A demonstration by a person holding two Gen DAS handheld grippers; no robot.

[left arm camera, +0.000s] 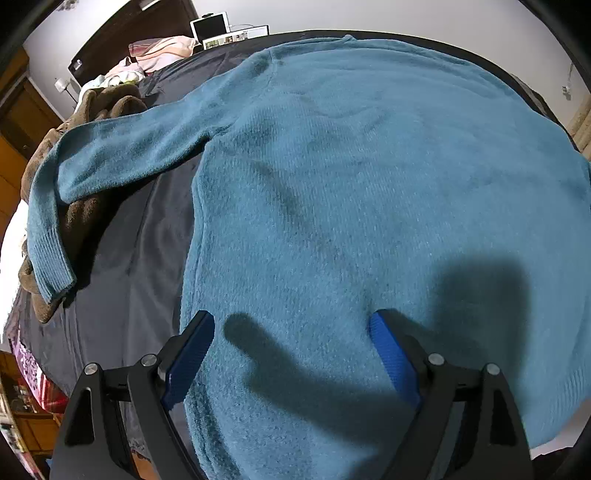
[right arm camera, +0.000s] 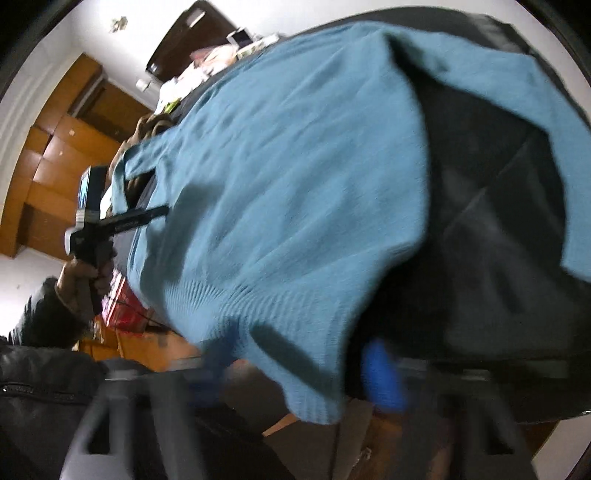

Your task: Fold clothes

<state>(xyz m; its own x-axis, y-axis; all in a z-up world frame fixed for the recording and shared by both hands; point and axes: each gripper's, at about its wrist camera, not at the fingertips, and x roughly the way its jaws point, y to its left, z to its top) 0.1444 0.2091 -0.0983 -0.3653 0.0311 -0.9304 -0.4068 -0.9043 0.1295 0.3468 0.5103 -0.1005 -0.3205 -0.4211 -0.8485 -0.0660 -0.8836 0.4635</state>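
Note:
A teal knitted sweater [left arm camera: 369, 184] lies spread flat on a bed's dark sheet [left arm camera: 147, 258], with its left sleeve [left arm camera: 129, 147] stretched out and bent over a brown garment [left arm camera: 85, 218]. My left gripper [left arm camera: 291, 321] hovers open over the sweater's lower body with nothing between its blue pads. In the blurred right wrist view, the sweater [right arm camera: 295, 166] fills the middle and its ribbed hem corner [right arm camera: 314, 387] hangs between the blue pads of my right gripper [right arm camera: 299, 365], which stand apart. A hand [right arm camera: 85, 273] holds the left gripper [right arm camera: 122, 221] at the sweater's far side.
Pink bedding [left arm camera: 162, 50] and a small monitor [left arm camera: 210, 26] sit at the head of the bed. Wooden wardrobes [right arm camera: 55, 166] line the wall on the left. A red box [right arm camera: 125, 306] stands beside the bed. The other sleeve [right arm camera: 517, 92] crosses the dark sheet [right arm camera: 498, 221].

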